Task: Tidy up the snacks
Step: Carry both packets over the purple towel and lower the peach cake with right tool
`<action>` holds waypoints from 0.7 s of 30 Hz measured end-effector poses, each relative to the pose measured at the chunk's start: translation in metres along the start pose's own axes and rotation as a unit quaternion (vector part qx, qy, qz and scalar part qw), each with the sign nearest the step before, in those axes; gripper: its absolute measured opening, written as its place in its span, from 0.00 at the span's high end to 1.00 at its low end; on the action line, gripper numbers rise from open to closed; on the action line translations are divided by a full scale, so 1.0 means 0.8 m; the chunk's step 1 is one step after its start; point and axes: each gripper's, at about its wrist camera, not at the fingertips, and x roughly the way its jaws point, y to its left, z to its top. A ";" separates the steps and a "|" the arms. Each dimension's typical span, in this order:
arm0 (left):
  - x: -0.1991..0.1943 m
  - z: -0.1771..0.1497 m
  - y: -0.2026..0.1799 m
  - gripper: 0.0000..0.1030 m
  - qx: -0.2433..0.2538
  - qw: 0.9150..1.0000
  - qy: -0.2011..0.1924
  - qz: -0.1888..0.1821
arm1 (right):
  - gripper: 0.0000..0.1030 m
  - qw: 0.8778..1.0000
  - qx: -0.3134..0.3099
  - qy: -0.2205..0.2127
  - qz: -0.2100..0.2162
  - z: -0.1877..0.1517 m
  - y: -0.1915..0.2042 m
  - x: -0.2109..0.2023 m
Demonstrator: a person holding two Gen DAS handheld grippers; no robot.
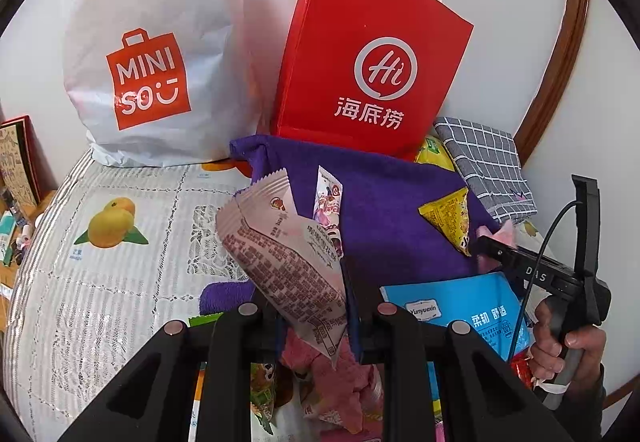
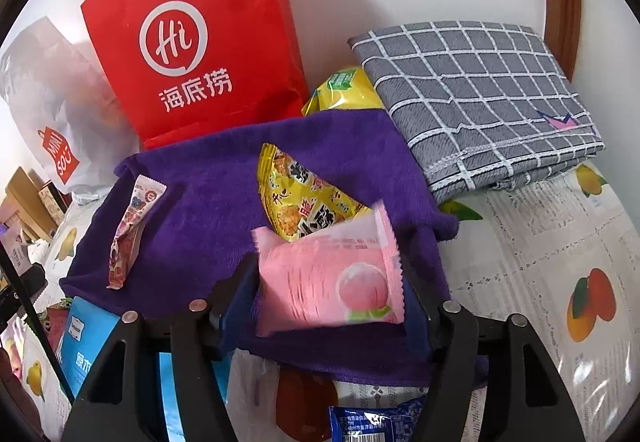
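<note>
Left gripper [image 1: 316,306]: my jaws are clamped on a silver-pink snack packet [image 1: 286,262], pinched near its lower end so the rest stands up and forward, clear of the pile under the jaws. Right gripper [image 2: 332,294]: jaws clamped on a pink peach packet [image 2: 328,282], held flat by its side edges, face up. Both packets hang over the purple towel [image 2: 200,201], which looks like the sorting zone; my guess is each is mid-carry to a spot on it. Just ahead of the right jaws, a yellow snack packet [image 2: 304,201] lies on the towel, partly behind the peach one. Ahead-left, well apart, a small pink-white stick packet [image 2: 130,230] lies lengthwise on the towel. So two items are placed and two are in hand. Below the jaws, unsorted stuff is near the blue tissue pack [image 1: 460,306], so the job is not finished. Beyond the towel, a red paper bag [image 1: 368,53] and white MINISO bag [image 1: 152,53] lean on the wall; a folded grey checked cloth [image 2: 480,97] is ahead-right with a yellow-green bag [image 2: 344,89] wedged beside it. All sits on a fruit-print counter [image 1: 120,262].
</note>
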 end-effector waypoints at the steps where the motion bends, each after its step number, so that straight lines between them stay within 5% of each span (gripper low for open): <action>1: 0.000 0.000 0.001 0.79 -0.002 1.000 0.001 -0.003 | 0.31 1.000 0.001 -0.002 0.002 0.000 0.000 -0.003; 5: 0.001 0.003 -0.006 0.79 0.005 1.000 0.002 -0.007 | 0.21 0.999 -0.003 -0.031 0.013 -0.001 0.003 -0.019; 15: 0.041 0.028 -0.031 0.79 0.015 0.999 0.038 0.033 | 0.21 0.999 -0.014 -0.043 -0.004 -0.004 0.010 -0.035; 21: 0.079 0.039 -0.037 0.78 0.016 0.995 0.094 0.032 | 0.21 0.998 -0.039 -0.047 -0.004 -0.007 0.024 -0.040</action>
